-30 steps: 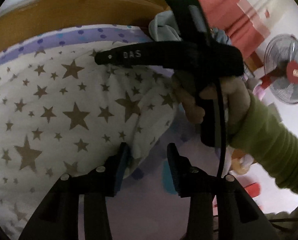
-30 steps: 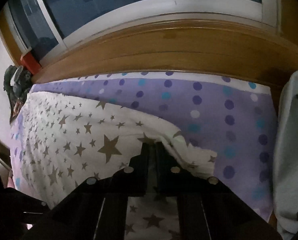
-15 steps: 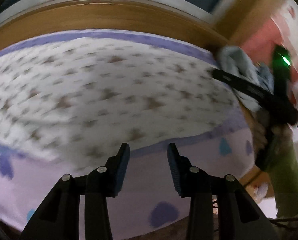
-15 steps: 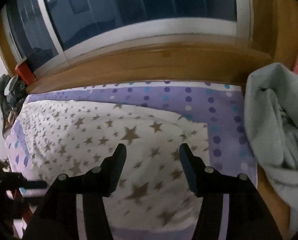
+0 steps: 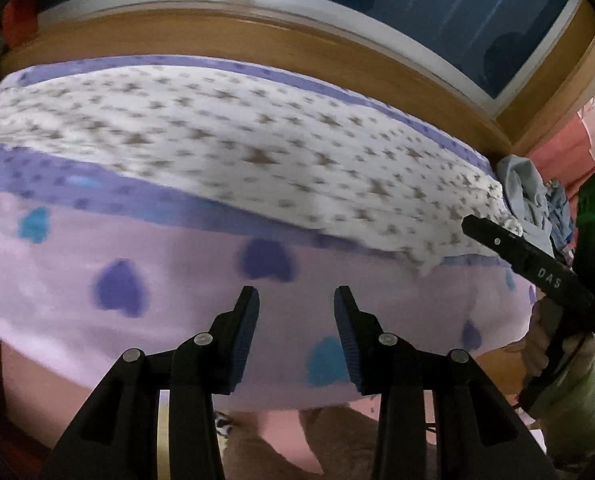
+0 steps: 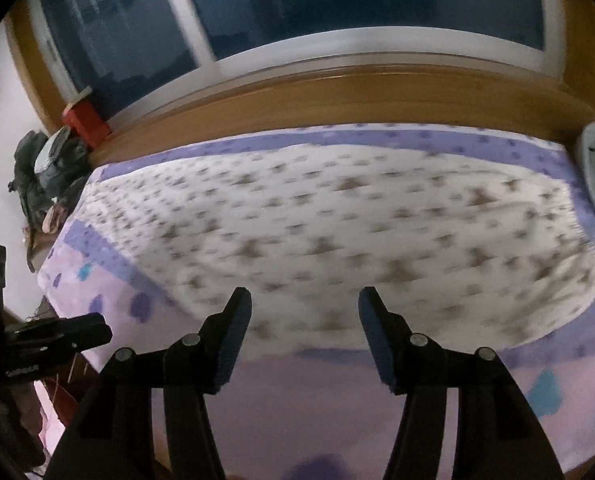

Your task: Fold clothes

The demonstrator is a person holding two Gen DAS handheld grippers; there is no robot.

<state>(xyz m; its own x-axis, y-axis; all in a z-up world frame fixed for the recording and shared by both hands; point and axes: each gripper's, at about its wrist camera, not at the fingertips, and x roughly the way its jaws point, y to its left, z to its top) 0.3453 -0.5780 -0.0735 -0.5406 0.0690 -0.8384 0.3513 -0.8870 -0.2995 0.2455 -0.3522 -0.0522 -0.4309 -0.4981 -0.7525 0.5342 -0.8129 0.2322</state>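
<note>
In the left wrist view, the left gripper (image 5: 295, 312) was seen with its jaws spread apart and nothing between them, held above the pink heart-patterned bedspread (image 5: 169, 256). The star-printed garment (image 5: 257, 152) was laid flat across the bed, from about ten o'clock to three o'clock of the gripper, blurred by motion. At three o'clock the right gripper's black body was seen, gripped by a hand (image 5: 541, 336) in a green sleeve (image 5: 577, 404). A grey-blue heap of clothes (image 5: 525, 188) was found at two o'clock, just beside the garment's edge.

In the right wrist view, the right gripper (image 6: 304, 314) was likewise held wide open and empty, over the garment's near edge (image 6: 337, 232). The garment was spread at twelve o'clock, below the wooden sill (image 6: 337, 100) and dark window (image 6: 337, 4). The left gripper's body was seen at nine o'clock.
</note>
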